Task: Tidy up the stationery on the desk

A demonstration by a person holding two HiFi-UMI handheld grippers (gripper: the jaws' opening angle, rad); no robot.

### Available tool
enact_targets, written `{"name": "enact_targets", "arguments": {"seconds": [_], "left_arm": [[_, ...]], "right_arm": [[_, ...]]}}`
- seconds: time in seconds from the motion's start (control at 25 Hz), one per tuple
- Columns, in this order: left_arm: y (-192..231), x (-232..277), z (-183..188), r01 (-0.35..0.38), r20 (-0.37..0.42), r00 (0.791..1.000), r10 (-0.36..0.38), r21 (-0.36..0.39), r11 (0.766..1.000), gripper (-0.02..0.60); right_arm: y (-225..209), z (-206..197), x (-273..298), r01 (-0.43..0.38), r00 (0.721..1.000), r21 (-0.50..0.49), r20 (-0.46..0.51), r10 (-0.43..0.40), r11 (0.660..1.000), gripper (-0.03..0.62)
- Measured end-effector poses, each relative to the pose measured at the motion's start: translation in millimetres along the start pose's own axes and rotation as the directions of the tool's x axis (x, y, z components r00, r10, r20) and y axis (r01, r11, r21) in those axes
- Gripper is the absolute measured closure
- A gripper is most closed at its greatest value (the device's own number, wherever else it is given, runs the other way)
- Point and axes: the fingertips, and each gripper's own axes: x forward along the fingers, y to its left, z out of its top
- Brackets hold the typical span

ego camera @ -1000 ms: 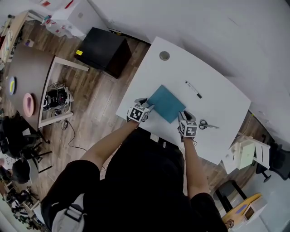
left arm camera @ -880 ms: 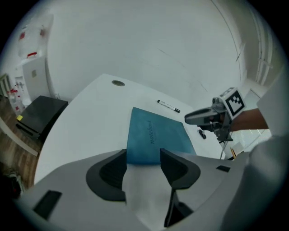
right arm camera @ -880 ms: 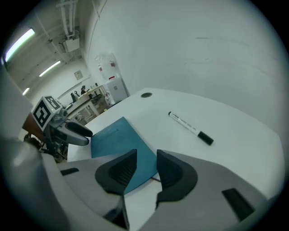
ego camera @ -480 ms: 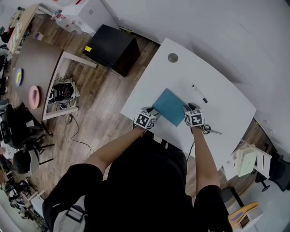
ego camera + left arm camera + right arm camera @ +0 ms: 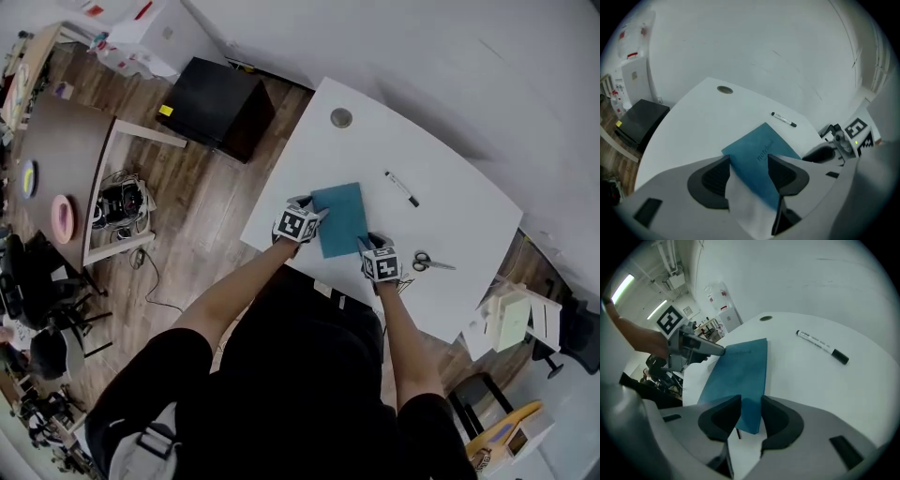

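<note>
Meanwhile, notebook [image 5: 339, 218] rotated clockwise on desk [image 5: 441, 202]

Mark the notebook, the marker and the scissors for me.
notebook [image 5: 339, 217], head view, middle of its blue cover.
marker [image 5: 820, 347], right gripper view, middle of its white barrel.
scissors [image 5: 433, 262], head view, near the pivot between handles and blades.

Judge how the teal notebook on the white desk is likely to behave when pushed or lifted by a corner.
The notebook lies flat with straight edges, so it probably pushes as one fairly stiff slab. On the smooth white desk it would likely slide and turn rather than tip. Lifted by one corner, it may sag a little.
</note>
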Motion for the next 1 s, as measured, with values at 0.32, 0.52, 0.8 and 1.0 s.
{"name": "enact_targets", "arguments": {"seconds": [0.32,0.52,0.8,1.0], "left_arm": [[-3,26,52,0.098,0.042,0.994,-0.104,0.120,0.988,0.318],[-10,3,30,0.135,0.021,0.990,-0.139,0.146,0.980,0.318],[-28,-11,-28,0.170,-0.034,0.985,-0.168,0.112,0.979,0.313],[-10,-12,-7,0.158,0.004,0.987,-0.160,0.130,0.979,0.314]], "right_arm": [[41,-9,12,-0.037,0.999,0.090,0.010,0.036,0.995,0.451],[26,9,5,0.020,0.995,0.195,0.089,-0.038,0.981,0.451],[26,9,17,0.075,0.991,0.282,0.081,-0.102,0.956,0.451],[34,21,27,0.111,0.989,0.349,0.055,-0.139,0.931,0.447]]}}
